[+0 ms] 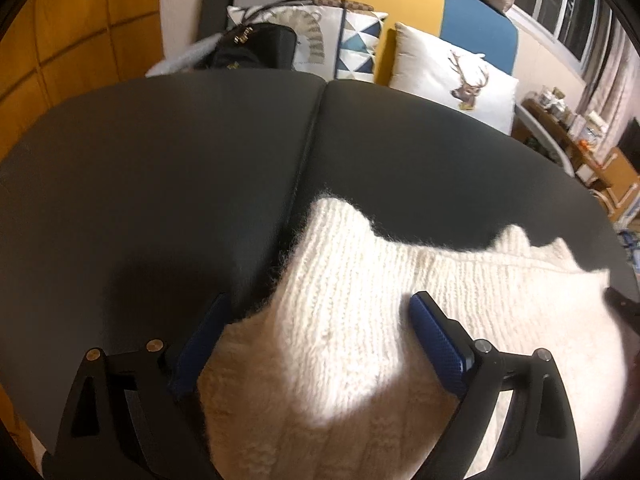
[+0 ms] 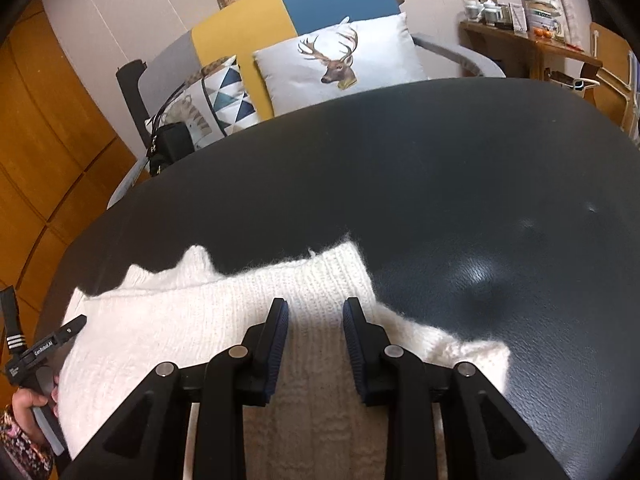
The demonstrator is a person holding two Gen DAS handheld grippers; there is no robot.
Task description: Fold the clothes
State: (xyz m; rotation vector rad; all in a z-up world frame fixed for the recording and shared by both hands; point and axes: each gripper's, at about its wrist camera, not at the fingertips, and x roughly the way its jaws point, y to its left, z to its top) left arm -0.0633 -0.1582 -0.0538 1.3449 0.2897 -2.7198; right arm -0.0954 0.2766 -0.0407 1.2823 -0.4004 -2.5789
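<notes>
2 handheld grippers hover over a cream knitted sweater point(image 2: 224, 320) that lies partly folded on a dark tabletop point(image 2: 460, 184), at the table's near edge. The left gripper point(image 1: 320, 320) is spread wide, its blue-padded fingers point(image 1: 440, 344) straddling the sweater's left edge with nothing pinched between them. The right gripper point(image 2: 316, 328) is released too, its jaws parted more narrowly above the sweater's right portion, no cloth caught between the pads. From the right wrist view, the person's hand point(image 2: 28, 404) can be seen holding the left tool at the sweater's far left side.

Beyond the sweater, past the table's far edge, a sofa holds a deer-print cushion point(image 2: 340, 60) and a black handbag point(image 1: 256, 46).

Risks, as a judgement: the knit is fluffy and loose, so a finger could snag a strand, or a pinch could take only the top layer and leave the fold crooked. The tabletop looks smooth and slightly glossy, so the sweater may slide toward the near edge when pulled.
</notes>
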